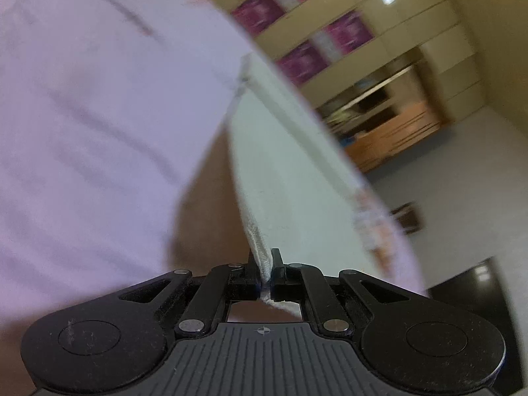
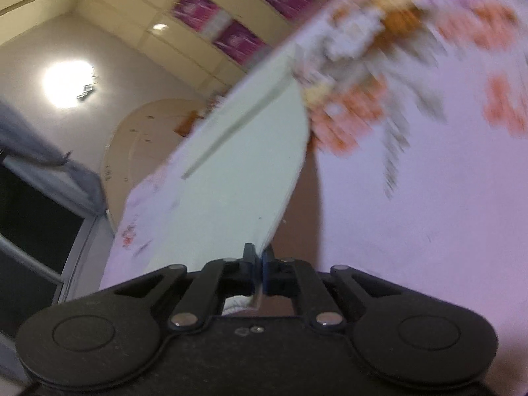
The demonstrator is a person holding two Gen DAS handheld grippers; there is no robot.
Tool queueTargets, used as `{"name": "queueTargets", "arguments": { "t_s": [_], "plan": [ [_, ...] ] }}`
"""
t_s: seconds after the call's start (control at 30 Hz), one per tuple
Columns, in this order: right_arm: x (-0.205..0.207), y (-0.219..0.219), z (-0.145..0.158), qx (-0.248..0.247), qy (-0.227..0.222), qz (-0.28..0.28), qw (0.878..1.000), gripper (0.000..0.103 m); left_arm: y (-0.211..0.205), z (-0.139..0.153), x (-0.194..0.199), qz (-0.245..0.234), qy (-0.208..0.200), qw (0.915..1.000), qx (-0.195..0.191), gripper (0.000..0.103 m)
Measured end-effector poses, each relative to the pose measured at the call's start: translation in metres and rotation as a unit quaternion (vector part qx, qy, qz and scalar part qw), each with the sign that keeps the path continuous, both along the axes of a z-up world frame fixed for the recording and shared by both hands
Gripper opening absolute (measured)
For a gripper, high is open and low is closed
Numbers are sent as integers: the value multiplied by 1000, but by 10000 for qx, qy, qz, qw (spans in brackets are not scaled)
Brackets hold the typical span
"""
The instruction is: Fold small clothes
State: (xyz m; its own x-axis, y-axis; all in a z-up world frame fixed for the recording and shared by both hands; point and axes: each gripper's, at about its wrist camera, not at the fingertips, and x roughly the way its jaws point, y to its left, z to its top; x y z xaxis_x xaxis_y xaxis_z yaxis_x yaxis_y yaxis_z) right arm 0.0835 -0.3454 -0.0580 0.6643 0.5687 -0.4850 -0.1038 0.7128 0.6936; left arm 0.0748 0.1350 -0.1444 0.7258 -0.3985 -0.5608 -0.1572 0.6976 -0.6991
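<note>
pale mint-white garment [image 1: 283,165] – small, ribbed at its hem – stretched taut over the lilac sheet [image 1: 82,115].

garment [image 1: 280,171]: pale matt ribbed cloth | bedsheet [image 2: 429,198]: soft printed cloth | tongs [image 1: 264,280]: matt black plastic

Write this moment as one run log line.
left tongs: shut on garment | right tongs: shut on garment | garment: lifted, unfolded

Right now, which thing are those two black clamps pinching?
Find the lilac sheet with orange flowers. On it lies a small pale mint-green garment, each end pinched by a hand-held gripper, left and right. It is plain, unprinted.
</note>
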Motion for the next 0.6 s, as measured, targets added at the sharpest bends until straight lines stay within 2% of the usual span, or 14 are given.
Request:
{"name": "queueTargets", "arguments": {
  "t_s": [0.03,0.1,0.13,0.17,0.3,0.43,0.6],
  "plan": [
    [3,0,-4,-152,52,-3,9999,4,1,-10,5,23,260,9996,64,5],
    [13,-3,-25,-372,605,-40,9975,4,4,-19,6,164,261,9992,-242,5],
    [15,-5,-33,-379,821,-107,9958,4,2,-16,7,177,246,9993,-203,5],
    [14,-7,-35,-269,815,-141,9962,4,0,-13,7,150,204,9996,-131,4],
    [8,-8,-22,-88,517,-198,9984,4,-3,-7,10,225,105,9994,-251,4],
    [15,-6,-4,-57,265,-259,9993,4,4,18,17,280,-312,9982,-425,4],
    [39,0,41,-92,-326,-307,9990,4,13,57,51,284,-741,9952,-579,4]
  ]
}}
